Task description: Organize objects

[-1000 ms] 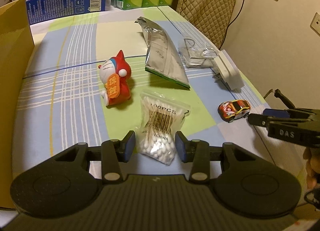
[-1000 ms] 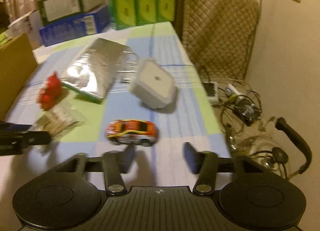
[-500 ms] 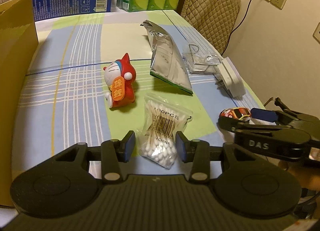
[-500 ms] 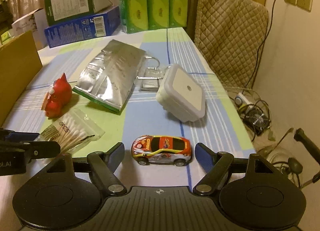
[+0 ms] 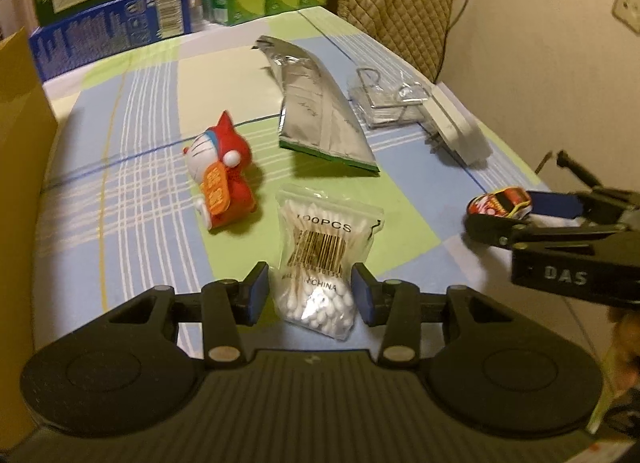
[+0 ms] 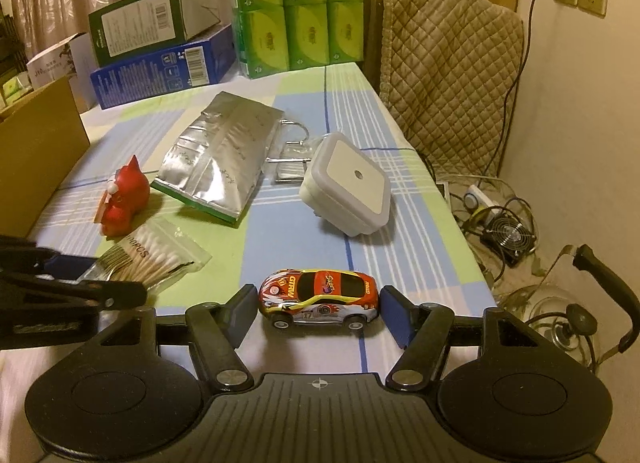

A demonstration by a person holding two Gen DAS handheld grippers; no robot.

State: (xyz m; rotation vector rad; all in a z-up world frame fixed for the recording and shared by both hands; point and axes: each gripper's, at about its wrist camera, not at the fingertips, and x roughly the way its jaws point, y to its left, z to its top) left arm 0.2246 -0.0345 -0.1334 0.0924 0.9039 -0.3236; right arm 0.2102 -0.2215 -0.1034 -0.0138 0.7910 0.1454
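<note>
1. Bracketing two items, neither lifted: left gripper (image 5: 310,293) has its jaws at the sides of the cotton swab bag (image 5: 324,263), apparently pinching it lightly; the bag rests on the tablecloth (image 5: 120,203).
2. Right gripper (image 6: 318,313) has just been closing; jaws apart, toy car (image 6: 318,299) between them, pads just clear of bumpers, wheels down.
3. Beyond, untouched: red cat figurine (image 5: 222,179), foil pouch (image 6: 224,163), white night light (image 6: 346,191), clear wire-handled holder (image 5: 386,103).
4. Cardboard box (image 6: 38,155) at left looks the likely destination; judged: nothing sorted yet, every item remains.
</note>
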